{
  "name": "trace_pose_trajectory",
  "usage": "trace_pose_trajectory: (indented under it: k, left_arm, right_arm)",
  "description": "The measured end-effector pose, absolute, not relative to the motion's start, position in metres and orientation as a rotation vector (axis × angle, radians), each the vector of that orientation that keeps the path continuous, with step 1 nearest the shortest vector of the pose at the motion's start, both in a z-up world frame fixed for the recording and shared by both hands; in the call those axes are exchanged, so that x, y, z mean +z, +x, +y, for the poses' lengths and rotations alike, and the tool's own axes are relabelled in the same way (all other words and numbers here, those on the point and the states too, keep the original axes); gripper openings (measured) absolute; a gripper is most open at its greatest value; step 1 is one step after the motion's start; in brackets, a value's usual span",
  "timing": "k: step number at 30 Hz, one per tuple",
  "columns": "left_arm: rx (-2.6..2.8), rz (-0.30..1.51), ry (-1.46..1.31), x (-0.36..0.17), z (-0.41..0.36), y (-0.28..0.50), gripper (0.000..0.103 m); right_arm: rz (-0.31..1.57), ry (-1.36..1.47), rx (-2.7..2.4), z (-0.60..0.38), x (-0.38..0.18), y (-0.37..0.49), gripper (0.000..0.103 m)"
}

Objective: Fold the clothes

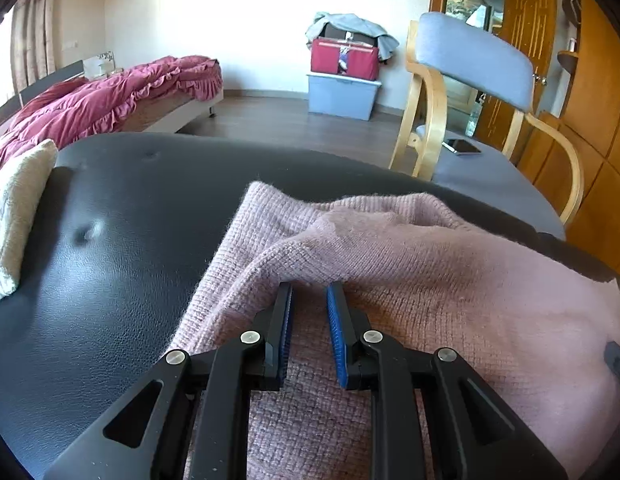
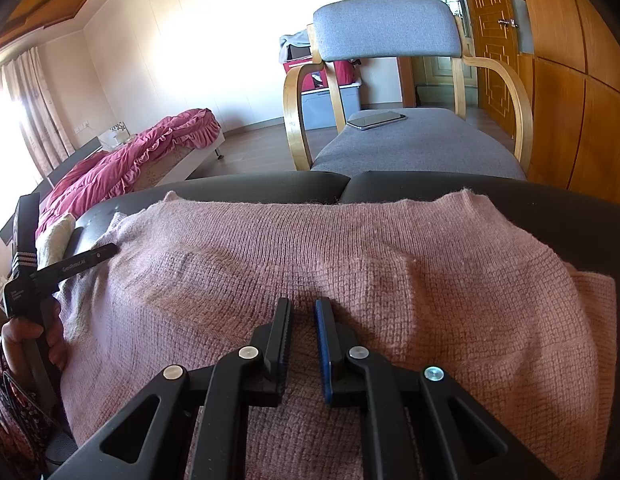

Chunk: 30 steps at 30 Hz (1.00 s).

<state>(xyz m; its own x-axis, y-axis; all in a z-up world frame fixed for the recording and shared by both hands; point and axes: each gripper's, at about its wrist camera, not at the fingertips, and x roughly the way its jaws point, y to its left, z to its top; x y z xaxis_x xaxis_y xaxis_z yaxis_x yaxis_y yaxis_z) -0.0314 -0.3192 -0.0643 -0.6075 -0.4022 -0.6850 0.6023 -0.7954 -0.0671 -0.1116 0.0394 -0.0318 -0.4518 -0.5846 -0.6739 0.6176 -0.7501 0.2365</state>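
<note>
A pink knitted sweater (image 2: 350, 272) lies spread over a black leather surface (image 1: 110, 240), its far edge running along the back of that surface. The right gripper (image 2: 303, 304) points down at the middle of the sweater; its jaws stand close together with only a narrow slit between the pads, the knit lying beneath the tips rather than pinched between them. The left gripper (image 1: 310, 290) rests at the sweater's left part, where a folded flap of knit rises just ahead of its tips; its jaws are slightly spread, nothing gripped between the blue pads. In the right wrist view the left gripper shows at the sweater's left edge, held by a hand (image 2: 30, 340). A cream cushion (image 1: 14, 220) sits on the leather, left of the sweater. Beyond stands a grey chair (image 2: 390, 80) carrying a phone (image 2: 376, 120).
</note>
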Motion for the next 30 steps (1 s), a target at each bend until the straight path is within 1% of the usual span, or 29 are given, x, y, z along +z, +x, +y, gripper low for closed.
trace_pose_trajectory:
  k: [4, 6, 10, 13, 18, 22, 30]
  left_arm:
    - [-2.426, 0.363, 0.752, -0.050, -0.307, -0.018, 0.021]
    - [-2.462, 0.320, 0.686, -0.043, -0.296, -0.012, 0.021]
    - [-2.476, 0.226, 0.713, -0.044, -0.282, -0.017, 0.021]
    - [-2.401, 0.247, 0.802, -0.048, -0.293, -0.029, 0.021]
    - [-2.289, 0.416, 0.937, -0.068, -0.328, -0.028, 0.021]
    - [-2.275, 0.374, 0.932, -0.068, -0.328, -0.031, 0.021]
    - [-2.274, 0.383, 0.921, -0.069, -0.327, -0.029, 0.021]
  right_arm:
    - [0.057, 1.000, -2.204, 0.039, -0.032, -0.112, 0.010]
    - [0.057, 1.001, -2.203, 0.040, -0.032, -0.113, 0.010]
    - [0.056, 1.001, -2.202, 0.040, -0.032, -0.114, 0.010]
    - [0.051, 1.003, -2.200, 0.041, -0.032, -0.114, 0.010]
    - [0.036, 1.006, -2.193, 0.042, -0.032, -0.115, 0.010]
    - [0.037, 1.006, -2.193, 0.042, -0.032, -0.115, 0.010]
    - [0.040, 1.005, -2.194, 0.042, -0.032, -0.115, 0.010]
